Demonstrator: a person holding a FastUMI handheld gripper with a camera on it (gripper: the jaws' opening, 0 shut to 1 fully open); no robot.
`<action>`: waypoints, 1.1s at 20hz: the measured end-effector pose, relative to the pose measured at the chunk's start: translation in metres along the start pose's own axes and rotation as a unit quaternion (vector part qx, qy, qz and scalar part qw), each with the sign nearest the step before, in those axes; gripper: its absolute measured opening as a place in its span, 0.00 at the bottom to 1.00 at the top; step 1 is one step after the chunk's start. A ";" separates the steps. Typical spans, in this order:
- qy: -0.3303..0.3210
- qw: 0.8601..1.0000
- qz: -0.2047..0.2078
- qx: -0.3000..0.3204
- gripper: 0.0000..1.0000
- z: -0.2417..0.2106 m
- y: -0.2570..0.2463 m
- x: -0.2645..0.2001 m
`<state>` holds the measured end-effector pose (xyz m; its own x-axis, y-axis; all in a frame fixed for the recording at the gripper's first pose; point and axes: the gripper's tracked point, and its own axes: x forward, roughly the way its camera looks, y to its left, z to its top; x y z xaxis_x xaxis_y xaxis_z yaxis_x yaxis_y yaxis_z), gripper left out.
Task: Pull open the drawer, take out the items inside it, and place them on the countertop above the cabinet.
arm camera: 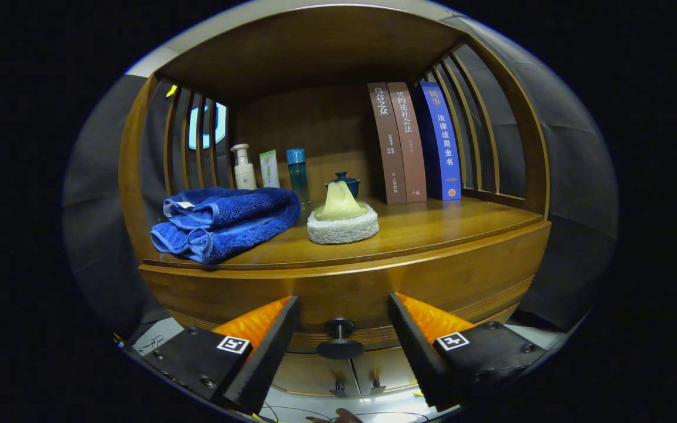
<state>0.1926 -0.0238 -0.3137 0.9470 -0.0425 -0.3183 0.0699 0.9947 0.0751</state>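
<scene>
Your gripper [343, 329] is spread wide, the drawer knob [339, 338] between its fingers, neither touching. The drawer [362, 294] sits shut under the countertop [432, 226]. Judged stiff and weighty; take the small, likely slippery knob by its stem

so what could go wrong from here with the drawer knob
The gripper is open, its fingers either side of the drawer knob without touching it. The knob is small, so they could close off-centre and slip. A jerky pull might also shake the teapot behind the sponge on the countertop.
</scene>
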 end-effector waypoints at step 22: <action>-0.093 0.995 0.036 -0.019 0.99 0.185 0.028 -0.166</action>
<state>0.0954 -0.0060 -0.0845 0.9911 0.0168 -0.1322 -0.0097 0.9985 0.0537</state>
